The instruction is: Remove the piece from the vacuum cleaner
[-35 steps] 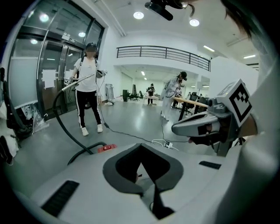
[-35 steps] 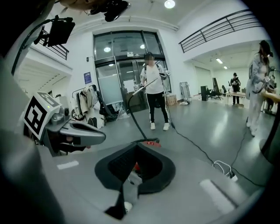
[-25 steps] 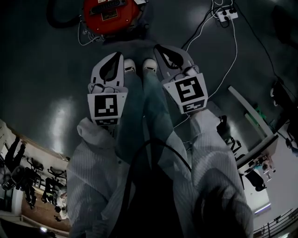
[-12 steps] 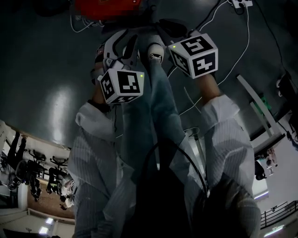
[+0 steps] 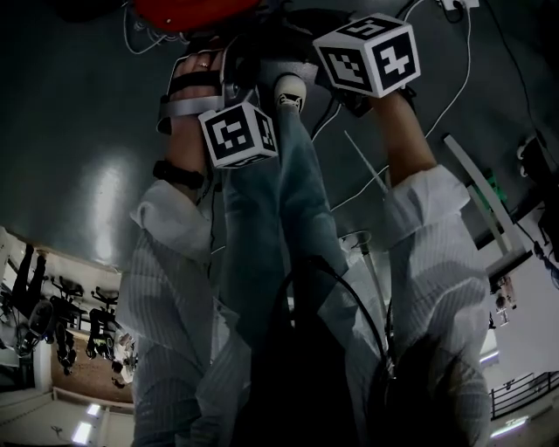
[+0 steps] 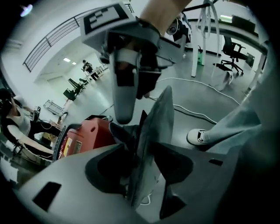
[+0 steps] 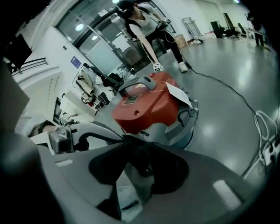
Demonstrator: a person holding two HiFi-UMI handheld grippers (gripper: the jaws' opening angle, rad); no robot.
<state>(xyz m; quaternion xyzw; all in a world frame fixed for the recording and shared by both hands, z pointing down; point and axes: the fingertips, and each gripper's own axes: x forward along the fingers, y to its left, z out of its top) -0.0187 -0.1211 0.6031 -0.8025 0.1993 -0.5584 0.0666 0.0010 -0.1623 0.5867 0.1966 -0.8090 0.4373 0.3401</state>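
The red vacuum cleaner (image 5: 188, 10) stands on the floor at the top edge of the head view. It fills the middle of the right gripper view, a red body (image 7: 146, 105) on a grey base. My left gripper (image 6: 153, 118) points at it from close by, and its jaws are opening with nothing seen between them. The right gripper (image 7: 133, 142) is also aimed at the cleaner, its jaws opening and empty. In the head view each gripper's marker cube, left (image 5: 238, 133) and right (image 5: 367, 54), hides its jaws. Which piece of the cleaner is meant I cannot make out.
My legs and white shoes (image 5: 288, 87) stand between the grippers. A white cable (image 5: 437, 96) runs over the dark floor to a power strip (image 5: 454, 4). A person (image 7: 144, 22) stands behind the cleaner. Office chairs and desks (image 6: 229, 48) are further off.
Both grippers have moved forward toward the red vacuum cleaner, and their marker cubes have tipped toward the head camera. The cleaner has slid to the top edge of the head view.
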